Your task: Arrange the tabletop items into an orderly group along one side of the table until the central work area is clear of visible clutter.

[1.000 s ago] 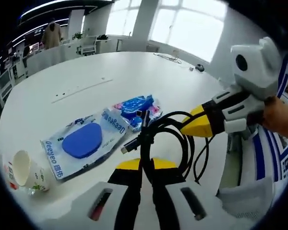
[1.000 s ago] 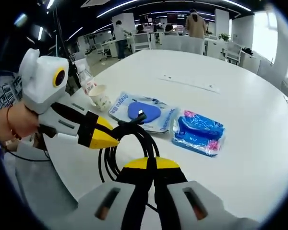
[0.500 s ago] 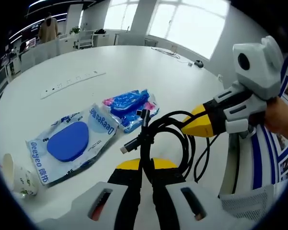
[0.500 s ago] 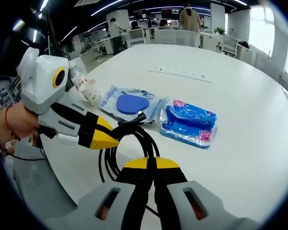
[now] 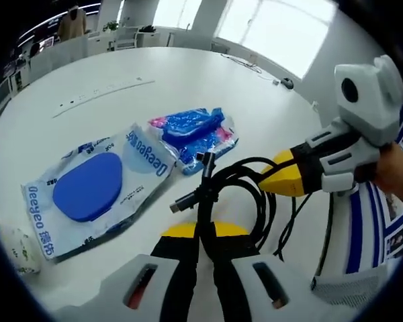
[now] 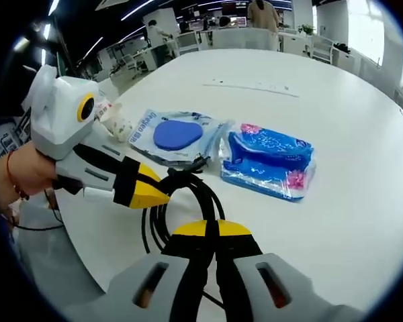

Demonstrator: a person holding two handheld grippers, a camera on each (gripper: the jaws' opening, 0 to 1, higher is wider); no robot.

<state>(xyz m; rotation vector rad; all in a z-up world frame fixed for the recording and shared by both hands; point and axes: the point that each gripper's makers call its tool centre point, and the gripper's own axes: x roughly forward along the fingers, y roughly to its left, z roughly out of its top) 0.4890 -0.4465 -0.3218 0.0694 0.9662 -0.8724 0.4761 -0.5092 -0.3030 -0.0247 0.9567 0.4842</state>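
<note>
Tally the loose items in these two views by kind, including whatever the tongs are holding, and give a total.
Black coiled cable, gripped by both tongs: 1
Clear packet with a blue oval pad: 1
Blue and pink packet: 1
Paper cup, lying on its side: 1
Long white strip flat on the far tabletop: 1
Total: 5

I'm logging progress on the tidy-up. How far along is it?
Early. Both the left gripper and right gripper are shut on the black cable, held near the table edge. The mouse-pad packet, blue wipes pack and paper cup already lie roughly in a row, not yet neatened.
</note>
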